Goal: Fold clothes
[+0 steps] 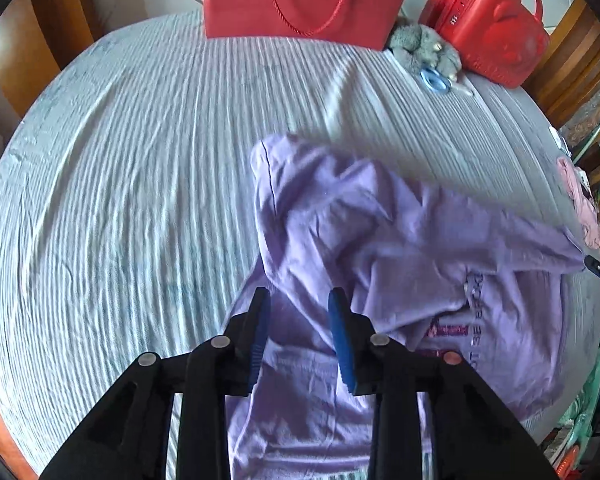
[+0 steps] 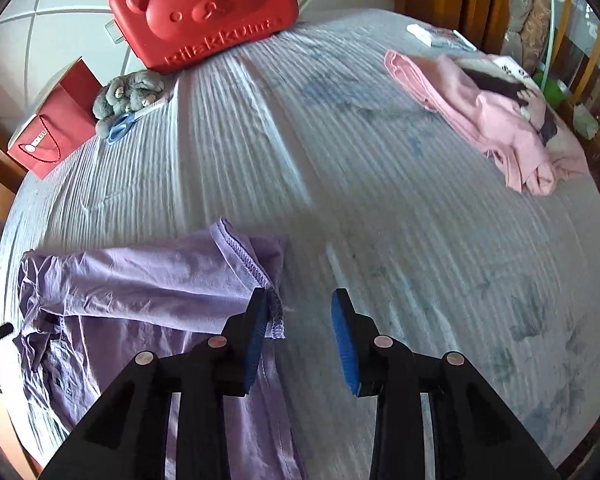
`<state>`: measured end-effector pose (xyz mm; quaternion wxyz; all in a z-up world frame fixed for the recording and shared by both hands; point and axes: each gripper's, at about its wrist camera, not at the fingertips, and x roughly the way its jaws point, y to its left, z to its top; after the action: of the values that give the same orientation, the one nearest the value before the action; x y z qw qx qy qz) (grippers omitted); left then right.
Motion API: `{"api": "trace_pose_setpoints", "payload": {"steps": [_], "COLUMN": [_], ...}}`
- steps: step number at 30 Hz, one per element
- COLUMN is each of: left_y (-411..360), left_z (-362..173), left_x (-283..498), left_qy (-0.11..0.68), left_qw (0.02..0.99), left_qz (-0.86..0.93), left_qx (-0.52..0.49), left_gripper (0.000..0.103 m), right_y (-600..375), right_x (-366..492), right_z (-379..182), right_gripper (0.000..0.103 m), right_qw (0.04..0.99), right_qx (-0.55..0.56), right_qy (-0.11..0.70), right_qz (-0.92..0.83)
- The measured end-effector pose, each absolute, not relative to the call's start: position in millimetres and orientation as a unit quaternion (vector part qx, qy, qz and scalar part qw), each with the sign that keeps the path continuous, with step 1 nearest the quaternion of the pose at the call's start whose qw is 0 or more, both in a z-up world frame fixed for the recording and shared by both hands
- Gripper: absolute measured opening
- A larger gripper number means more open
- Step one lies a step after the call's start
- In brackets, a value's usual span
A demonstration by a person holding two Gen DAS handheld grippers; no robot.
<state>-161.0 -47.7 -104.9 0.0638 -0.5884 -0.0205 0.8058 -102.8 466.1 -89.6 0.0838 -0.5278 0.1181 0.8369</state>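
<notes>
- Left gripper (image 1: pixel 299 336) spread apart, hovering over the purple shirt (image 1: pixel 380 240), nothing pinched
- Right gripper (image 2: pixel 300 336) spread apart, its left finger beside the shirt's stitched hem
- Shirt lies rumpled on the striped bedsheet (image 2: pixel 380 200)
- Pink garment (image 2: pixel 500 120) well apart

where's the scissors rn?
The scissors lie at the far end of the bed, upper left in the right wrist view, against the grey plush toy, between the red paper bag and the red case.
</notes>
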Motion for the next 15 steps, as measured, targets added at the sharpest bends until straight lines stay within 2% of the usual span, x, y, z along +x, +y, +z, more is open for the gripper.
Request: {"api": "trace_pose_setpoints", "payload": {"steps": [7, 10, 12, 15], "left_y": [-70.0, -61.6, -58.8, -56.1], "left_z": [-105.6, -117.4, -125.4, -136.7], "left_x": [-190.5, -201.9, -207.0, -208.2], "left_qy": [-0.018, -0.013, -0.009, -0.008], "left_qw": [0.053, 0.054, 0.052, 0.051], "left_qz": [0.807, 0.802, 0.796, 0.79], "left_qx": [-0.589, -0.595, -0.603, -0.612], "left_gripper": [0.032, 0.032, 0.032, 0.032], "right_y": [494.6, 483.0, 464.0, 430.2], "right_x": [-111.4, -123.8, -137.1, -157.8], "right_z": [-65.6, -72.3, -83.4, -101.6], "right_gripper": [0.034, 0.036, 0.044, 0.044], "right_qw": [0.141, 0.116, 0.085, 0.055], "right_qx": [-0.503, -0.513, -0.528, -0.55], "right_qy": [0.128, 0.113, 0.097, 0.039], "right_qz": [0.843, 0.843, 0.839, 0.832]}}
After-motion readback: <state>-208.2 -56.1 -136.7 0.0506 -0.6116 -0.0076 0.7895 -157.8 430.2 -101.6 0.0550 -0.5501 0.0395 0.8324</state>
